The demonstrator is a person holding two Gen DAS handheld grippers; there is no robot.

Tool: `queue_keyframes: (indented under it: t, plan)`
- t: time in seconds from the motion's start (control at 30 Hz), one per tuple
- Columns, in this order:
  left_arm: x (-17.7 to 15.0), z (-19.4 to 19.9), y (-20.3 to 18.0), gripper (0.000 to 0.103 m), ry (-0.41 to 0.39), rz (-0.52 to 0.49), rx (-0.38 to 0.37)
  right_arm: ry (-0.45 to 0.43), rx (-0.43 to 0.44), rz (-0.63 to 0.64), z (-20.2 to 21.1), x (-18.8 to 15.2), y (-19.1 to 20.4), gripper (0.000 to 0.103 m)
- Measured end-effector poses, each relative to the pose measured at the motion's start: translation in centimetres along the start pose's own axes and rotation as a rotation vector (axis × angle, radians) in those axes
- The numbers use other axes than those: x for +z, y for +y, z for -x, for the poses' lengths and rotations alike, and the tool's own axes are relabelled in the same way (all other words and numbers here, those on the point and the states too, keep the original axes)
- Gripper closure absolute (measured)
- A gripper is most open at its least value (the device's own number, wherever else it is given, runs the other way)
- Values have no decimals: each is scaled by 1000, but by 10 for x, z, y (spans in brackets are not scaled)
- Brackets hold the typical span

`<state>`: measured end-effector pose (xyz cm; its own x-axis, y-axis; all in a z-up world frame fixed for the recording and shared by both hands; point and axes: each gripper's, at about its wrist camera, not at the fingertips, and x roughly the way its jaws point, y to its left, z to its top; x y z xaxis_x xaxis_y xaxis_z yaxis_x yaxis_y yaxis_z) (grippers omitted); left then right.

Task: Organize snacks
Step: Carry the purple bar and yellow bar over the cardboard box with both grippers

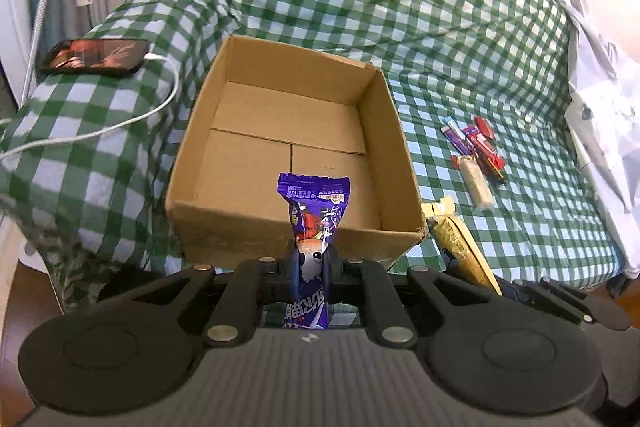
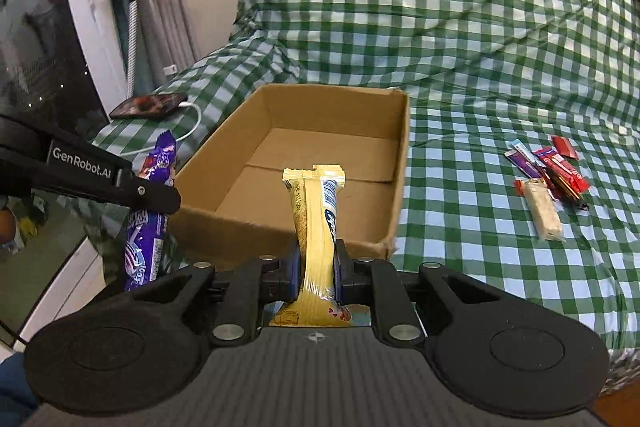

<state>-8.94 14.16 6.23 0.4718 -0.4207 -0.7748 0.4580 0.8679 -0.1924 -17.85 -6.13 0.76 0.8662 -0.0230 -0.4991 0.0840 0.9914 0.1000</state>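
Green-checked bed (image 1: 460, 39) carries an empty cardboard box (image 1: 280, 131); left tool (image 1: 311, 263) clamps a purple snack (image 1: 314, 211), right tool (image 2: 316, 263) clamps a yellow snack (image 2: 316, 211), both poised for boxing.

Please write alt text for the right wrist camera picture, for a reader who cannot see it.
The right gripper has its jaws shut on a yellow snack packet near an open cardboard box on a green checked bed cover. At left, the left gripper holds a purple snack packet; more snacks lie at right.
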Motion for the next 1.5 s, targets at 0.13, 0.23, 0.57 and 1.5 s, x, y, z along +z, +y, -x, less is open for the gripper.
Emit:
queue_keyframes:
  t: [0.13, 0.23, 0.57, 1.5]
  plan:
    - [-6, 9, 10, 92, -25, 17, -13, 2, -11, 28, 6, -3, 16, 87]
    - [-7, 13, 15, 92, -38, 34, -23, 3, -19, 48, 18, -7, 22, 87]
    - [-5, 12, 31, 92, -47, 65, -34, 21, -34, 87, 14, -7, 36, 87]
    - [74, -60, 26, 92, -18, 42, 62, 46, -46, 98, -53, 48, 13, 87]
